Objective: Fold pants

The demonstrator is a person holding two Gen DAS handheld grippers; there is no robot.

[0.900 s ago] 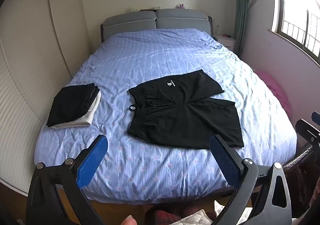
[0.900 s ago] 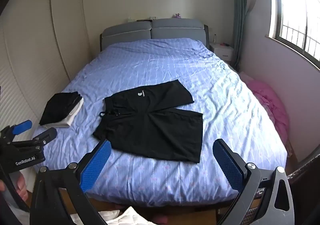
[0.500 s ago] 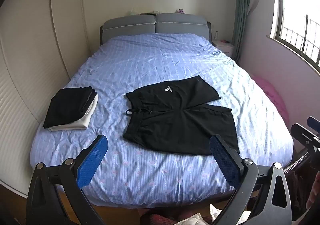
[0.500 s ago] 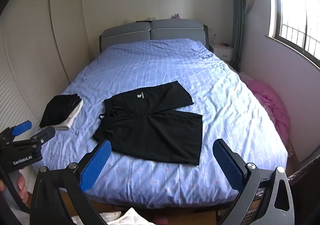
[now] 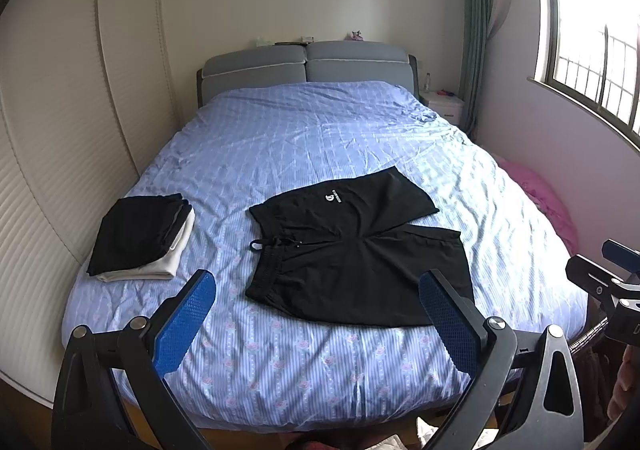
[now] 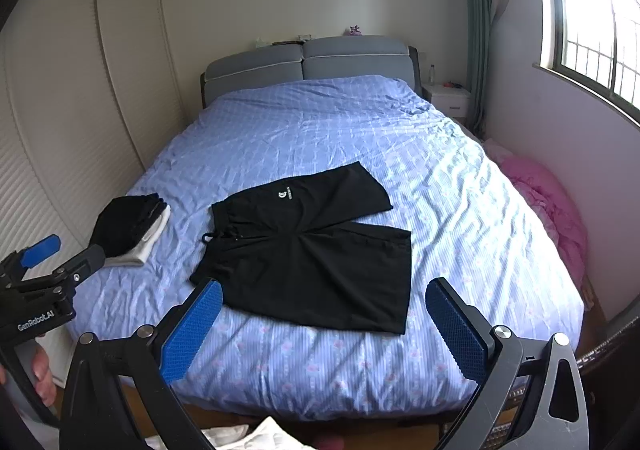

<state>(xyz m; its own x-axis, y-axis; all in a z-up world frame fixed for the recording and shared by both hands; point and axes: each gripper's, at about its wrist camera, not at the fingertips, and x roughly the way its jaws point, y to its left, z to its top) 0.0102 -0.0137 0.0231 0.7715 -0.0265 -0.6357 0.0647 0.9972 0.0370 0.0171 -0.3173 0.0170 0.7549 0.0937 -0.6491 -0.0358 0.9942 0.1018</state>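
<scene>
Black shorts with a white logo lie spread flat on the blue bedspread, waistband to the left, legs to the right. They also show in the right wrist view. My left gripper is open and empty, held back from the bed's foot edge. My right gripper is open and empty, also short of the shorts. Each gripper's body shows at the edge of the other's view.
A stack of folded clothes, black on white, sits at the bed's left edge. Pink bedding lies on the floor to the right. A wardrobe stands left, a nightstand by the grey headboard.
Both views have drawn back and tilted up a little, so the bed and shorts sit lower and smaller in frame. The shorts have not moved. Both grippers stay open.
</scene>
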